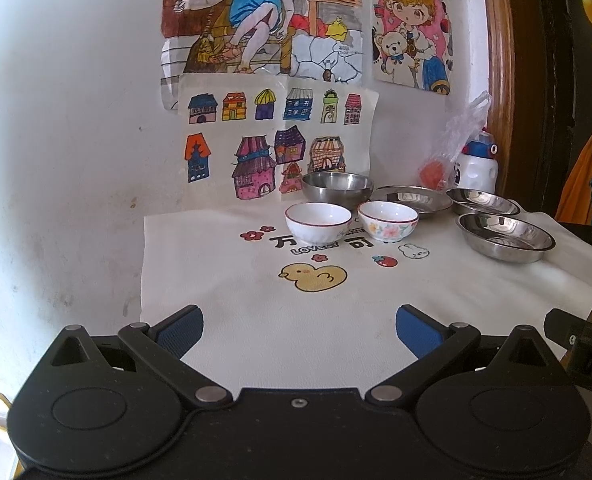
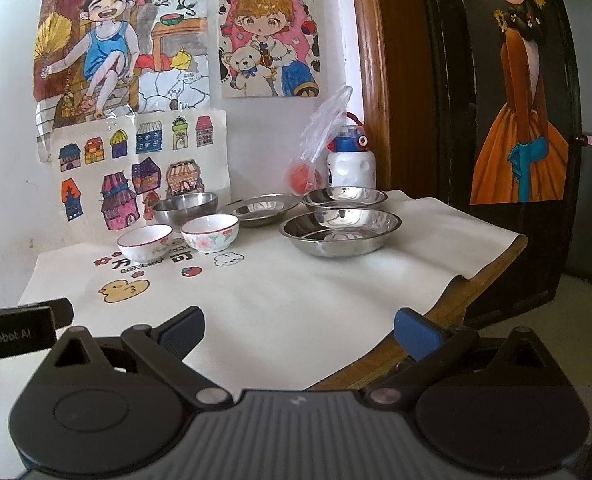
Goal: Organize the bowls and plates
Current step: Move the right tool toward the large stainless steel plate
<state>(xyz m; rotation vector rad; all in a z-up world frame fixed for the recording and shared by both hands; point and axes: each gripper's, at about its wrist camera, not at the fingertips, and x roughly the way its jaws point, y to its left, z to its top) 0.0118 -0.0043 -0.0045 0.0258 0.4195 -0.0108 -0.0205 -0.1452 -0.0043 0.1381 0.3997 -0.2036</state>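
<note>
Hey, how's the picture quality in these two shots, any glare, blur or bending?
Left wrist view: dark fisheye corners, door frame bowed, wall washed out at left. Right wrist view: bright reflections on the steel plates, the table's edge curved, focus sharp.

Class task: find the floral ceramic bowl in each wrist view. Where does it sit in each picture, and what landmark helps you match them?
Left wrist: floral bowl right of centre, right of the plain white bowl.
Right wrist: floral bowl left of centre, again right of the plain white bowl.
Shared landmark: the yellow duck print on the cloth in front of the bowls.
</note>
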